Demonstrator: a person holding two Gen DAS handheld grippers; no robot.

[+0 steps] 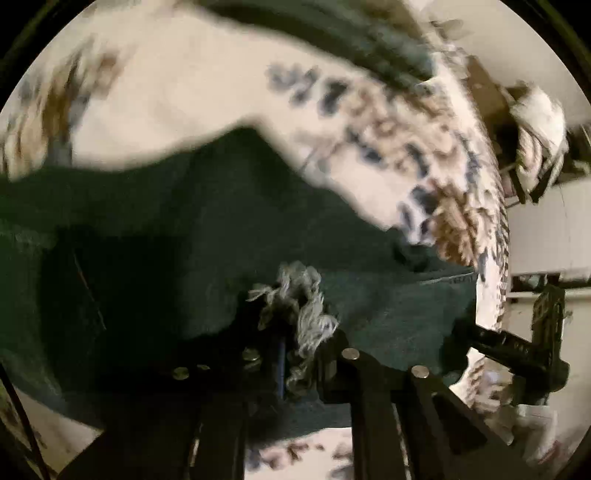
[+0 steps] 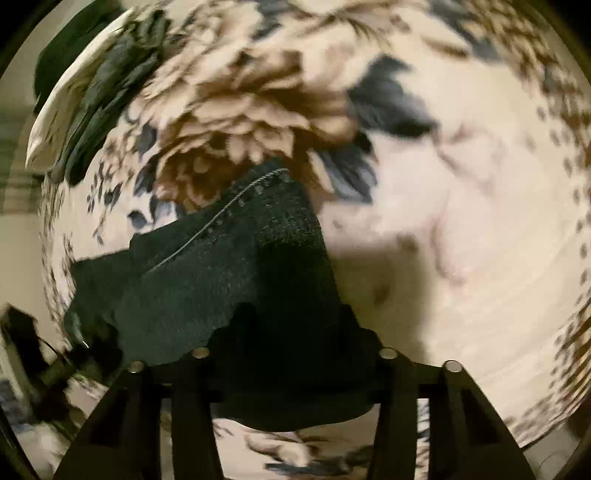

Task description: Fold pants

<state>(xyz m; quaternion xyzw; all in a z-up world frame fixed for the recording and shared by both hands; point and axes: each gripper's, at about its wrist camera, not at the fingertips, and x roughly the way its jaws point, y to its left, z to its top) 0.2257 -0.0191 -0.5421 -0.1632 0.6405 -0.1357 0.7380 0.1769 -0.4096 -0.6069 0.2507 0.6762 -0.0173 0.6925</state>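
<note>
The dark green denim pants (image 1: 221,221) lie on a floral bedspread (image 1: 166,92). My left gripper (image 1: 288,332) is shut on their frayed pale hem (image 1: 306,302), and the threads bunch up between the fingers. In the right wrist view a stitched edge of the pants (image 2: 229,288) runs up from my right gripper (image 2: 295,354). Its fingers stand apart with dark cloth lying between and over them, hiding the tips. The right gripper also shows in the left wrist view as a black frame (image 1: 546,332) at the cloth's right edge.
The cream bedspread with brown and blue flowers (image 2: 461,221) stretches away to the right. More dark green cloth (image 2: 103,92) lies crumpled near the bed's far edge (image 1: 332,33). Furniture and a white fluffy thing (image 1: 539,110) stand beyond the bed. Both views are blurred.
</note>
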